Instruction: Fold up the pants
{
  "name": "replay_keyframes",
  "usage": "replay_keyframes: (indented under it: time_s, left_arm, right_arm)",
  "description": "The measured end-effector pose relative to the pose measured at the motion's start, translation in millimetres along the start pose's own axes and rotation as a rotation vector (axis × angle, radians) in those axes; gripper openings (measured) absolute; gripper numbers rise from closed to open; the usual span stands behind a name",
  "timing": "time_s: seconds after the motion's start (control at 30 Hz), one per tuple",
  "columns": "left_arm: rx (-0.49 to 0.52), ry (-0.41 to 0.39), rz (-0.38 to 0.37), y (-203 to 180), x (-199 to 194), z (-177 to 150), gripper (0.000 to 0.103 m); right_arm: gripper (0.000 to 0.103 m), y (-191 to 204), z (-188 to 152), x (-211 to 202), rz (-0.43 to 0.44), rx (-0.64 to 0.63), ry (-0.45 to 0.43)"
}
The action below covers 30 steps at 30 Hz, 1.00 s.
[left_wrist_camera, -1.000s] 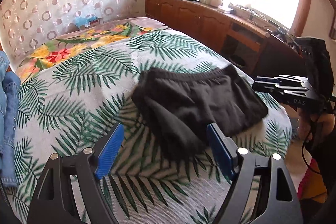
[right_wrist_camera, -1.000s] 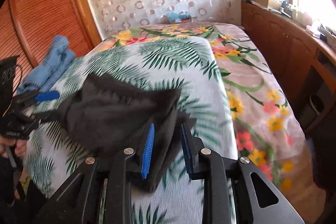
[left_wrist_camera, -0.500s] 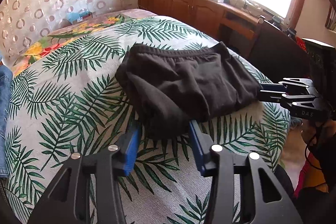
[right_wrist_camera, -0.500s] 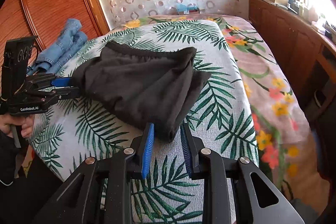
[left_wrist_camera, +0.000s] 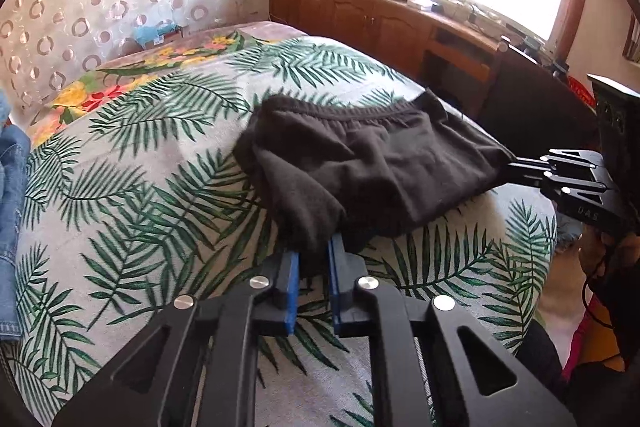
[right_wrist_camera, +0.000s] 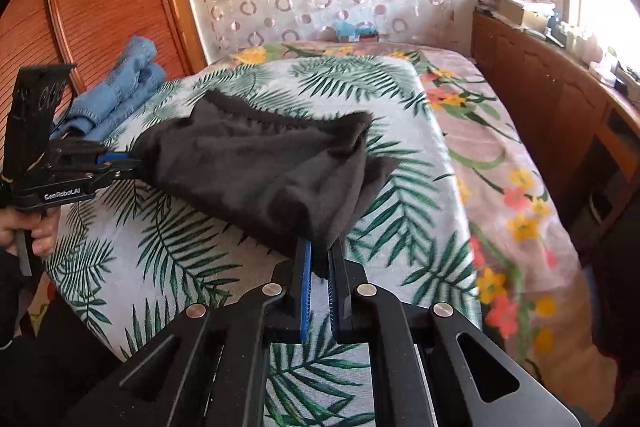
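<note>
- The black pants (left_wrist_camera: 360, 163) are spread on the leaf-print bed (left_wrist_camera: 152, 187).
- One near corner is clamped by the left hand-held gripper (left_wrist_camera: 314, 259), whose jaws have just been closing.
- The other corner is pinched by the right hand-held gripper (right_wrist_camera: 320, 259), likewise just closed.

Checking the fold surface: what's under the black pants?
The black pants lie on the palm-leaf bedspread, which shows all around them. Anything else beneath is covered by the fabric. Left gripper and right gripper pinch near corners.
</note>
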<state>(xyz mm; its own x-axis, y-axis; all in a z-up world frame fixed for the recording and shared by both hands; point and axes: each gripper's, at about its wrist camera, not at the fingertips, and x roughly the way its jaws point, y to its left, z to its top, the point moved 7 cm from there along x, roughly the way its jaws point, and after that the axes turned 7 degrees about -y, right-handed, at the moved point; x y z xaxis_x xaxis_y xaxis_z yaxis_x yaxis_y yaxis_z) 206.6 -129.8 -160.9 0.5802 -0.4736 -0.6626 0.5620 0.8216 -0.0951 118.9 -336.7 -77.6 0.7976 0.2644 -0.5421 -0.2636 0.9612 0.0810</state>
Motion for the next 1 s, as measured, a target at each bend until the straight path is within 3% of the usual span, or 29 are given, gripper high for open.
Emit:
replay_keyframes:
  time_s: [0.33,0.6,0.8,0.9,1.0]
  left_arm:
    - [-0.007,-0.048,-0.01,4,-28,2,0.009]
    - [-0.016,-0.014,-0.026,-3,-40,-22,0.009]
    - [0.009,-0.005,-0.031,-18,-47,-21,0.009]
    - [0.024,-0.023,-0.003,-18,-52,-10,0.016]
    - [0.029,-0.055,-0.005,-18,-58,1,0.035]
  right_arm:
    - [0.006,7,2,-16,-0.001,0.023,-0.017]
    - [0.006,14,-22,-27,0.024,0.025,0.05]
    - [0.006,13,-24,-37,0.032,0.039,0.064]
    - [0.006,10,-18,-43,0.013,0.032,0.049]
    - [0.006,14,-15,-52,0.003,0.023,0.028]
